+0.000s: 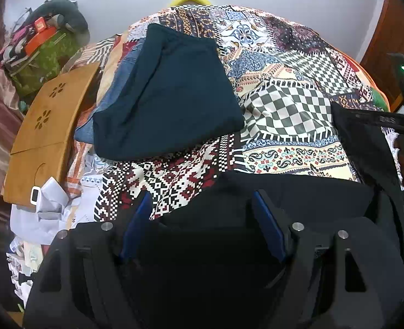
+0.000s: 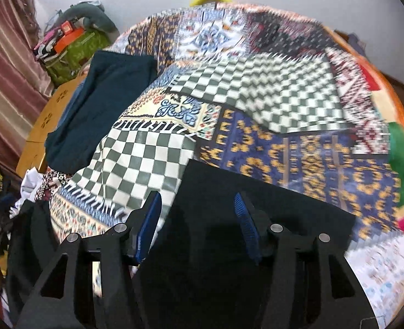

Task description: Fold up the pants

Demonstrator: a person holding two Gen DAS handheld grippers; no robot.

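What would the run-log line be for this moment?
stage: laying out black pants on patterned bedspread | left tongs: open, over pants | right tongs: open, over pants | folded teal garment: aside

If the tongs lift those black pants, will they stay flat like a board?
Probably not. The black pants drape softly over the patterned bedspread, so they would likely sag and dangle. They look like thin cloth, probably light, and might slide off unless pinched firmly.
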